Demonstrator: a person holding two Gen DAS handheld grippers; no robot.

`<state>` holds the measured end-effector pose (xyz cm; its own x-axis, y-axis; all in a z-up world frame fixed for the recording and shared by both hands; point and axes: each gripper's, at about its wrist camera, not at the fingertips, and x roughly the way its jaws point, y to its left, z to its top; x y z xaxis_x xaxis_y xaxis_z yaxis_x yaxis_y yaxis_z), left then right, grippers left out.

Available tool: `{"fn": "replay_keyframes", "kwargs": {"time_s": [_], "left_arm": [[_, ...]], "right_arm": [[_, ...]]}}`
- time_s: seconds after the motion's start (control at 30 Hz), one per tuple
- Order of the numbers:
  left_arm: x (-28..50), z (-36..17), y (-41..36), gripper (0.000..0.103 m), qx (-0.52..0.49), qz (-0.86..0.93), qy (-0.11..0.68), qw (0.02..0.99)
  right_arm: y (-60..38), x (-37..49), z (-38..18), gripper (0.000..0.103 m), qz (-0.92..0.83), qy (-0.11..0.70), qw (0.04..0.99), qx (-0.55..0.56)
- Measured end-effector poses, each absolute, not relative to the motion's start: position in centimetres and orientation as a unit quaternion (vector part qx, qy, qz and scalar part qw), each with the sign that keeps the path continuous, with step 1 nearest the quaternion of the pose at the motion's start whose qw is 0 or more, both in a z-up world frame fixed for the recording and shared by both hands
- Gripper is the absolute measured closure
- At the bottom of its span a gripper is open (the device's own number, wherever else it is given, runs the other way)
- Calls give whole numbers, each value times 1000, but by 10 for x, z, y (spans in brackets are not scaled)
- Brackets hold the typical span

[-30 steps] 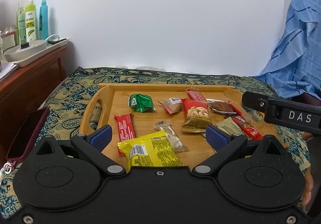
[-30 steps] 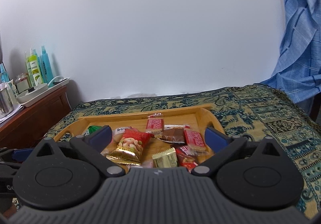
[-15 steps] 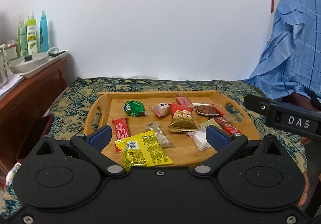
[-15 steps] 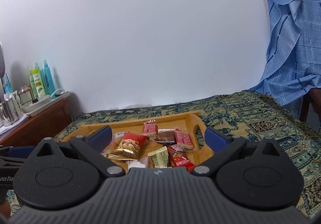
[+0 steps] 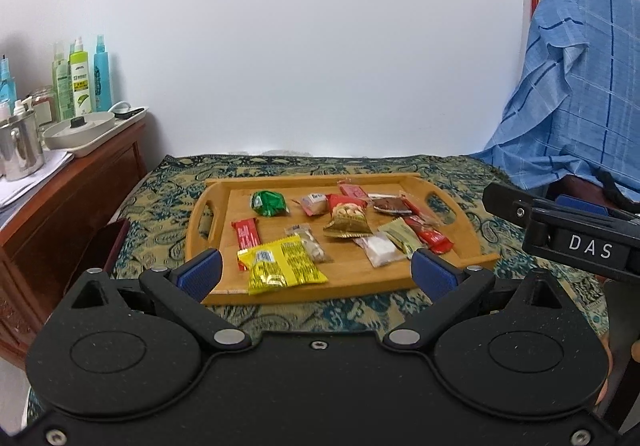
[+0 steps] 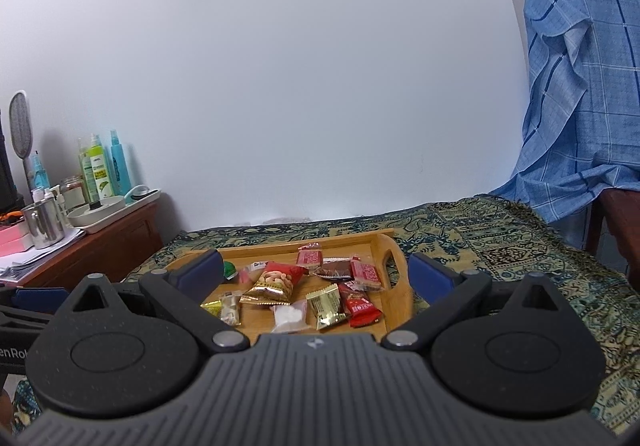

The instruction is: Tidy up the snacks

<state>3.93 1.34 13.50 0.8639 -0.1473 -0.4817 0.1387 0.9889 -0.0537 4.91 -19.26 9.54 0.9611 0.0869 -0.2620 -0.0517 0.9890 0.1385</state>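
A wooden tray [image 5: 212,238] lies on the patterned bedspread and holds several wrapped snacks: a yellow packet [image 5: 280,266] at the front, a red bar [image 5: 246,234], a green packet [image 5: 269,203], a gold nut packet [image 5: 348,220], a white packet [image 5: 380,248]. My left gripper [image 5: 318,274] is open and empty, hovering short of the tray's front edge. My right gripper [image 6: 314,276] is open and empty, in front of the tray [image 6: 394,258]; its body also shows in the left wrist view [image 5: 576,238] at the right.
A wooden side table [image 5: 72,182] at the left carries bottles [image 5: 80,82], a metal cup [image 5: 20,146] and a white dish. A blue checked cloth [image 5: 580,86] hangs at the right. A dark phone [image 5: 112,242] lies on the bedspread left of the tray.
Both grippers have drawn back and up from the tray, so the whole tray now shows farther away. Both stay open and empty. The snacks have not moved.
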Motion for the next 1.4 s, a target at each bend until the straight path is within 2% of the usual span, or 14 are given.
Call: {"fn": "replay_keyframes", "kwargs": {"time_s": [0.47, 1.4], "left_arm": [[3, 101, 12, 2, -3, -63, 286, 956], [33, 25, 9, 2, -5, -40, 333, 942]], "right_arm": [[-189, 13, 70, 0, 28, 146, 987, 54], [-187, 29, -5, 0, -8, 215, 976, 27]]}}
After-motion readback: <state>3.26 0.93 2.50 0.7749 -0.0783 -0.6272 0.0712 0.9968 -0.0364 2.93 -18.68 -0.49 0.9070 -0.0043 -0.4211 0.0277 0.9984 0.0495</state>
